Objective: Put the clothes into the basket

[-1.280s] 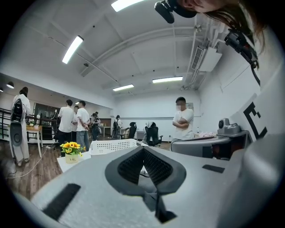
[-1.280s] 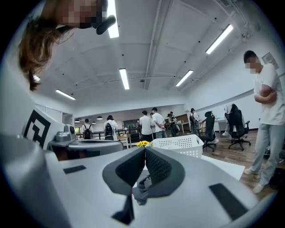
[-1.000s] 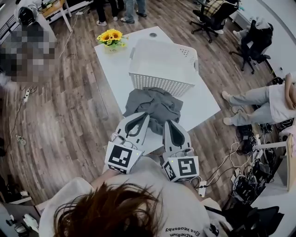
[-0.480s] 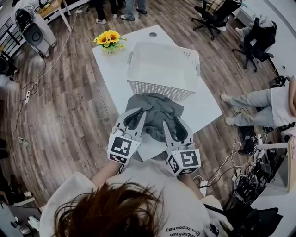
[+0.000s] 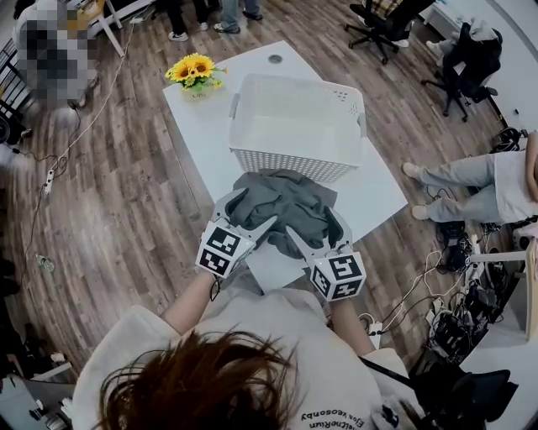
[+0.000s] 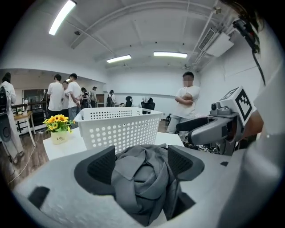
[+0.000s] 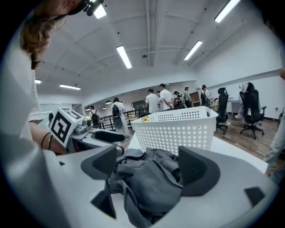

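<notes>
A crumpled grey garment (image 5: 284, 201) lies on the white table (image 5: 206, 126), just in front of the empty white perforated basket (image 5: 296, 126). My left gripper (image 5: 250, 210) is at the garment's near left side, its jaws opening with the cloth (image 6: 142, 178) bunched between them. My right gripper (image 5: 318, 228) is at the near right side, its jaws also opening around the cloth (image 7: 147, 182). Neither pair of pads is clamped on the fabric. The basket (image 6: 118, 129) stands right behind the heap in both gripper views (image 7: 176, 129).
A small pot of sunflowers (image 5: 195, 71) stands at the table's far left corner. Office chairs (image 5: 382, 25) and a seated person's legs (image 5: 458, 180) are to the right. Cables (image 5: 445, 319) lie on the wooden floor at the right, and people stand in the background.
Both grippers have moved forward from the table's near edge onto the grey garment, and their jaws have gone from shut to spread apart around it.
</notes>
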### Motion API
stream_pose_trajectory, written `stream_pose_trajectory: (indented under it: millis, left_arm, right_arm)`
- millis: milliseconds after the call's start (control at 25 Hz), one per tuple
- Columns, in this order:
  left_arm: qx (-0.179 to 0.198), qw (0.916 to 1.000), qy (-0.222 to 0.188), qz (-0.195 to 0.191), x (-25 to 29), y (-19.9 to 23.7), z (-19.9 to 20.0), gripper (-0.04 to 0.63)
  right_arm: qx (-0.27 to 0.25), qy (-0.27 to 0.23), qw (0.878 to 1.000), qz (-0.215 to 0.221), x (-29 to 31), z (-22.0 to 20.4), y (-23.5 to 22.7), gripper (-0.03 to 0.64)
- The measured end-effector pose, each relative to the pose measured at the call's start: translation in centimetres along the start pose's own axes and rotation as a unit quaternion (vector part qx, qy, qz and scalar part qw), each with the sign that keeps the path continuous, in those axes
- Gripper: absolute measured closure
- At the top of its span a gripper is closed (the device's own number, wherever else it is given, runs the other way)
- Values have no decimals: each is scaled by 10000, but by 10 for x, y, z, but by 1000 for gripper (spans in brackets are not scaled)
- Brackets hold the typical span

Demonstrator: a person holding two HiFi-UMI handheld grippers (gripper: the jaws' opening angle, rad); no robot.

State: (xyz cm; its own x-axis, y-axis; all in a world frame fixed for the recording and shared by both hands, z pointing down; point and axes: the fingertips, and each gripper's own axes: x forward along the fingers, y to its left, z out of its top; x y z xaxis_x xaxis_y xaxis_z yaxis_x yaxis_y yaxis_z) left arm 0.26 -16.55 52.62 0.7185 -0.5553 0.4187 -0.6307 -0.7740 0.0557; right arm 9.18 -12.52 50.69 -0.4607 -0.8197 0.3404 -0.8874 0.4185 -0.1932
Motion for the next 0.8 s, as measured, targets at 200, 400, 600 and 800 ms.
stream_pose_trajectory:
  millis: [200,400,600,800]
  left_arm:
    - [49,9983,468,-336,17,3,-24,155]
    - [14,9943,927,-522,30,13,-49,115]
    - [152,9873,1390,-755,49,15,-70,89]
    - [298,9719,2006,-1198,69,8,-100,57]
  right_arm:
    - [-330,684,9969,197,13,-31,-12,165]
    - [-381,1351,9897,265,28,-66,-30,140]
    - [-451,1935,9796,293,44,-98,-50,125]
    - [-481,2669,9610,535,64,-133,-58,97]
